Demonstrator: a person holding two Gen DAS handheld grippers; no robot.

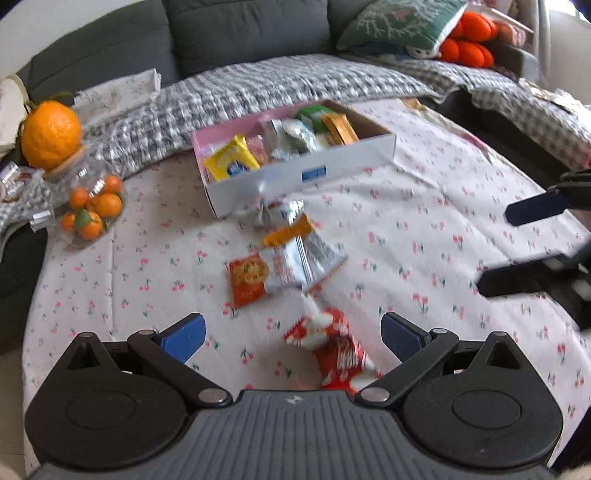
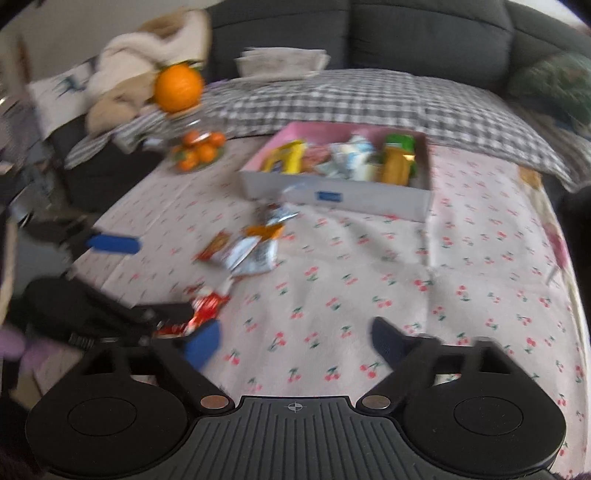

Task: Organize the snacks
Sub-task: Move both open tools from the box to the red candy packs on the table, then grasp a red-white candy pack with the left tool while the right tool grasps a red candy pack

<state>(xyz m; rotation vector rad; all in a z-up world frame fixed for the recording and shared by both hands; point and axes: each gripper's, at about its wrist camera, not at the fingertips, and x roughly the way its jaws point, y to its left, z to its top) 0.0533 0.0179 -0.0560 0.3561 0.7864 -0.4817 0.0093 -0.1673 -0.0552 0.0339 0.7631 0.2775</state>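
Both grippers stand spread wide, pinching nothing: left gripper (image 1: pixel 293 334) straddles a crinkled red-and-white snack packet (image 1: pixel 332 350) without touching it, right gripper (image 2: pixel 295 341) over bare cherry-print cloth (image 2: pixel 369 280). Farther on lies a heap of silver and orange packets (image 1: pixel 288 262), then the white box (image 1: pixel 295 177) holding more snacks.

A box (image 1: pixel 295 177) sits on the table (image 1: pixel 424 221) near its far edge, with packets (image 1: pixel 280 144) inside in a row. Before the box lies a loose heap of packets (image 1: pixel 291 258), the nearest one (image 1: pixel 332 347) apart from the rest, between the left gripper's (image 1: pixel 291 338) fingers. Left of the box stands a jar (image 1: pixel 88 206) with an orange (image 1: pixel 50 134) on top. Behind the table runs a sofa (image 1: pixel 240 33); a cushion (image 1: pixel 399 22) lies on it to the right
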